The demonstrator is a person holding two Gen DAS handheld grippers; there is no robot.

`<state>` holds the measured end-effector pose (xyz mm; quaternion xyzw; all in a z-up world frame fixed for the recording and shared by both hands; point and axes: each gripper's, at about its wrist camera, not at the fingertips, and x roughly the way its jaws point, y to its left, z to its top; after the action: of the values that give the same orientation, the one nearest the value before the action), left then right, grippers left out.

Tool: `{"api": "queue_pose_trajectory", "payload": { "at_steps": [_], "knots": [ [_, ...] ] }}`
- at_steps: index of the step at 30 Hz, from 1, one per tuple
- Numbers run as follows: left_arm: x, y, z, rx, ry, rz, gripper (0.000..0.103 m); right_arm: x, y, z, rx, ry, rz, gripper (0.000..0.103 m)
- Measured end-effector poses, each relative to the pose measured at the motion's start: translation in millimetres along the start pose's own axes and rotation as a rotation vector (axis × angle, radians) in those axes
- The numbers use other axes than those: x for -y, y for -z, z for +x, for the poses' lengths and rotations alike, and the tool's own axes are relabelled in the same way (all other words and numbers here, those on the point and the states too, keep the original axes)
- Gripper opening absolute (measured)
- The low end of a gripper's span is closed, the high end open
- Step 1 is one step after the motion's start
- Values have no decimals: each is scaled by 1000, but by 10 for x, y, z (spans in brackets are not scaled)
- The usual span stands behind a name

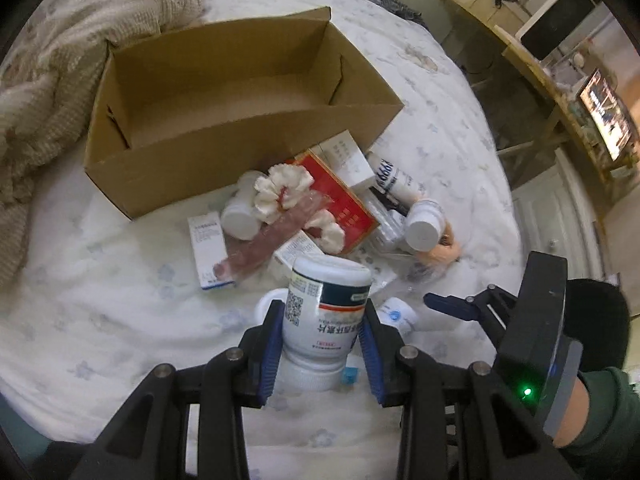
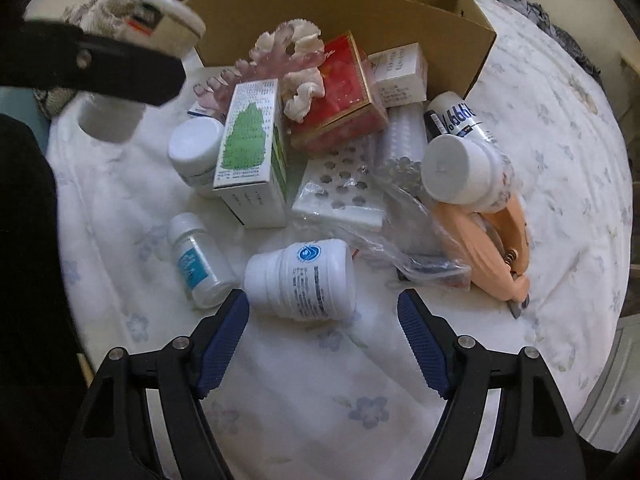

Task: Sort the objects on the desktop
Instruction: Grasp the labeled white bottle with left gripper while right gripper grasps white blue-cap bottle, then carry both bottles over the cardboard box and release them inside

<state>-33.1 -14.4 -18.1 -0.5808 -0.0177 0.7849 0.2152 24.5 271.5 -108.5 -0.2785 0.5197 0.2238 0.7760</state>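
Note:
My left gripper (image 1: 322, 308) is shut on a white pill bottle (image 1: 324, 312) with a QR code, held cap-down above the flowered bedsheet (image 1: 100, 320). That held bottle (image 2: 168, 20) also shows at upper left in the right wrist view. Beyond it stands an open cardboard box (image 1: 240, 136), nothing visible inside. My right gripper (image 2: 322, 298) is open, low over the sheet. A white bottle (image 2: 300, 284) with a blue round logo lies on its side just ahead of and between the blue pads (image 2: 224, 328). A small teal-labelled bottle (image 2: 196, 264) lies left of it.
A pile sits before the box (image 2: 360, 12): red box (image 2: 340, 92), green-printed carton (image 2: 248, 144), white scrunchie (image 2: 304, 92), perforated white block (image 2: 340, 188), clear bag (image 2: 400, 232), peach tool (image 2: 492, 248), capped bottles (image 2: 456, 172). A knit blanket (image 1: 60, 60) lies left; a desk with a screen (image 1: 608, 116) stands right.

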Motion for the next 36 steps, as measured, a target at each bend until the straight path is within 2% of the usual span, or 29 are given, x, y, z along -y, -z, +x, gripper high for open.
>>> {"api": "queue_pose_trajectory", "payload": {
  "at_steps": [2,3,4,5,10,14,18,22,27,31,36],
  "knots": [
    [32,5,-31,13,-2,14,36,-13,7,60,-9,9,-3,80],
    [34,8,-46,19,3,15,36,-17,16,74,-12,10,-9,76],
    [36,10,-61,25,8,16,36,-22,24,79,-14,10,-16,69],
    [21,11,-77,29,12,13,36,-23,30,69,-10,4,-22,55],
    [7,23,-172,61,8,17,36,47,43,-158,25,-29,-8,55],
    [55,43,-250,92,-12,45,36,200,37,-392,64,-48,52,55],
    [100,-138,-376,159,-96,97,36,458,-76,-682,126,-94,139,55],
    [54,-552,-534,234,-132,104,36,588,-365,-940,197,-73,165,55],
    [-140,-1196,-463,228,-108,29,36,698,-1003,-1177,270,-28,162,55],
    [-362,-1580,-248,203,-120,-28,36,669,-1521,-1106,290,-2,152,55],
    [-787,-1713,90,163,-110,-133,36,685,-2116,-778,249,45,119,55]
  ]
}}
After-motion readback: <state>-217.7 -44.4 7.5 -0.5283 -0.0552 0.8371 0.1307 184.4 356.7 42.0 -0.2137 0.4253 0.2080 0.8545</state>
